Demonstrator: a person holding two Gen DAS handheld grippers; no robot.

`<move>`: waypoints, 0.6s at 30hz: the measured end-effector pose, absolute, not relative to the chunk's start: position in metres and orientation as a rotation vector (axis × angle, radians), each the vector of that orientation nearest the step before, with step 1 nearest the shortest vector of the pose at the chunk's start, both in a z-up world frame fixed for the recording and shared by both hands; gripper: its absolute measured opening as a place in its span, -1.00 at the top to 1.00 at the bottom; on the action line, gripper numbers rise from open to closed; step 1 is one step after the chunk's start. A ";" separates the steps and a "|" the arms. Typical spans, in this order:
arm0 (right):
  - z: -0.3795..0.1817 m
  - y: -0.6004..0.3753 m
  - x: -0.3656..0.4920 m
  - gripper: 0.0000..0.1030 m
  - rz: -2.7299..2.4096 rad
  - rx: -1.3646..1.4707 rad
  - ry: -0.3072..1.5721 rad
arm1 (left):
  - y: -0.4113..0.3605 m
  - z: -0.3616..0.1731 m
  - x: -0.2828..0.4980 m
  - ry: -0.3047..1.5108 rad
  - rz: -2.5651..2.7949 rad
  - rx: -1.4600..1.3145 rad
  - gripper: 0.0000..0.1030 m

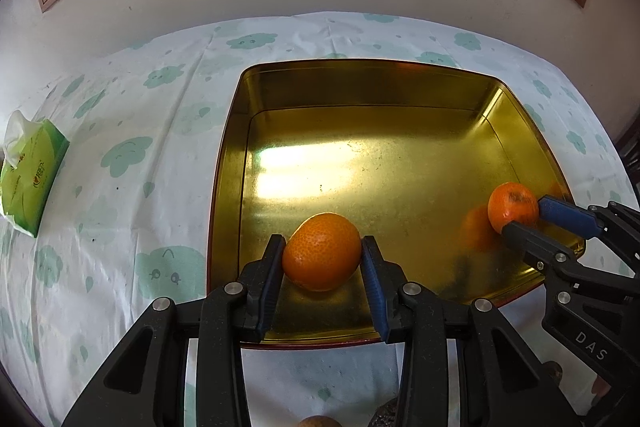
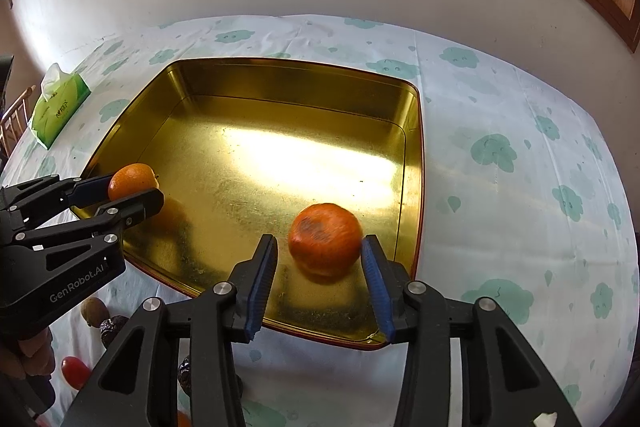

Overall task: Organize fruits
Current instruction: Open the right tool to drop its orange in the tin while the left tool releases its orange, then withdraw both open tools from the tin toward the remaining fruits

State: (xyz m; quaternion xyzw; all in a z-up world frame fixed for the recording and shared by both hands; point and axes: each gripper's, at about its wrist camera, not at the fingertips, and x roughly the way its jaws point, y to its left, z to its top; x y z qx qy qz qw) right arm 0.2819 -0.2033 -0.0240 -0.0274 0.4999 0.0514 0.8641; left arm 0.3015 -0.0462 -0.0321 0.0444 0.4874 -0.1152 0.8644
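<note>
Both oranges are hanging over the gold tray [image 1: 400, 83] on the desk. The left claw [image 1: 323, 251] is clamping one orange [image 1: 322, 251]; the right claw [image 2: 319, 247] is gaping around the blurred other orange [image 2: 325, 238], probably releasing. More fruit [image 2: 74, 371] is waiting beside the tray.

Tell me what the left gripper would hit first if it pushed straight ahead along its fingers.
The left gripper already has the smooth orange mandarin between its fingers. Beyond it lies the gold metal tray, bare floor up to its far wall; likely that wall comes next, though depth is unclear.
</note>
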 end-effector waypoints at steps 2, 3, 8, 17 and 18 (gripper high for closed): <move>-0.024 -0.202 0.282 0.11 0.114 -0.060 1.045 | -0.047 -0.032 0.301 1.021 -0.239 0.095 0.23; -0.023 -0.202 0.282 0.10 0.111 -0.061 1.043 | -0.047 -0.031 0.301 1.019 -0.239 0.096 0.22; -0.019 -0.202 0.278 0.05 0.114 -0.047 1.031 | -0.047 -0.026 0.295 1.002 -0.245 0.093 0.11; 0.007 -0.206 0.256 -0.01 0.121 -0.014 0.981 | -0.046 0.002 0.271 0.940 -0.244 0.091 0.02; 0.010 -0.206 0.253 -0.01 0.120 -0.010 0.976 | -0.044 0.007 0.267 0.930 -0.244 0.088 0.02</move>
